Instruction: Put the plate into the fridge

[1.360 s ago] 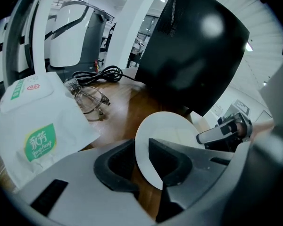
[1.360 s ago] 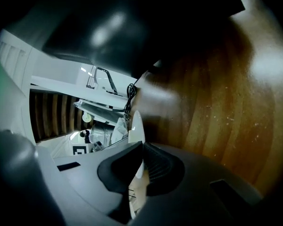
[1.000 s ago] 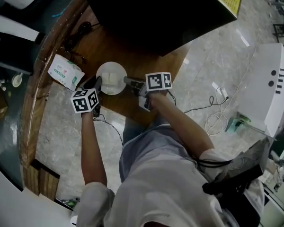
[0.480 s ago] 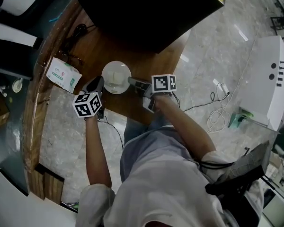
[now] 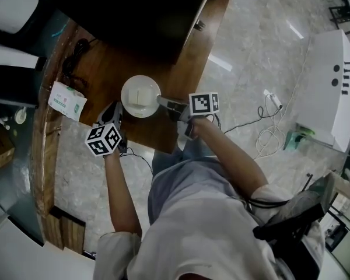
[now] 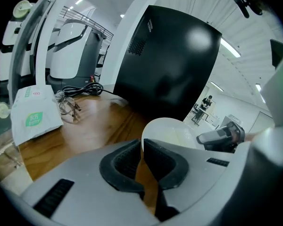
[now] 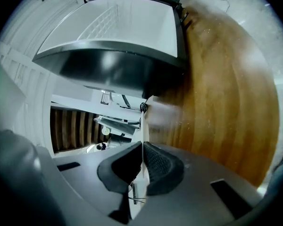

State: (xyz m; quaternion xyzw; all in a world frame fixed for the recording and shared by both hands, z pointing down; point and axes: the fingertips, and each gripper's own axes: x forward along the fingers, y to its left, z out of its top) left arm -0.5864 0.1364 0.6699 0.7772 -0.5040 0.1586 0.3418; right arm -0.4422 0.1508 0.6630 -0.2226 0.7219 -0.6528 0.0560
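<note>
The right claw [image 5: 161, 101] pinches the white plate's [image 5: 140, 95] rim to carry it flat above the wooden tabletop [image 5: 105, 69], while the left claw [image 5: 115, 109], closed and empty, hangs beside it.

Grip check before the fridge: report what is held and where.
The round white plate, pinched at its rim by the right gripper; whether the left gripper holds it cannot be told.

Table [image 5: 108, 69]: fridge [image 5: 134, 10] at far end, cables [image 5: 80, 45] beside it on the left. Packet [image 5: 66, 100] at left edge, glasses [image 6: 68, 108] just beside it. Plate [image 5: 140, 95] over near part, before fridge, between left gripper [image 5: 118, 107] and right gripper [image 5: 159, 101]. Floor cable [image 5: 268, 136] lies well right
</note>
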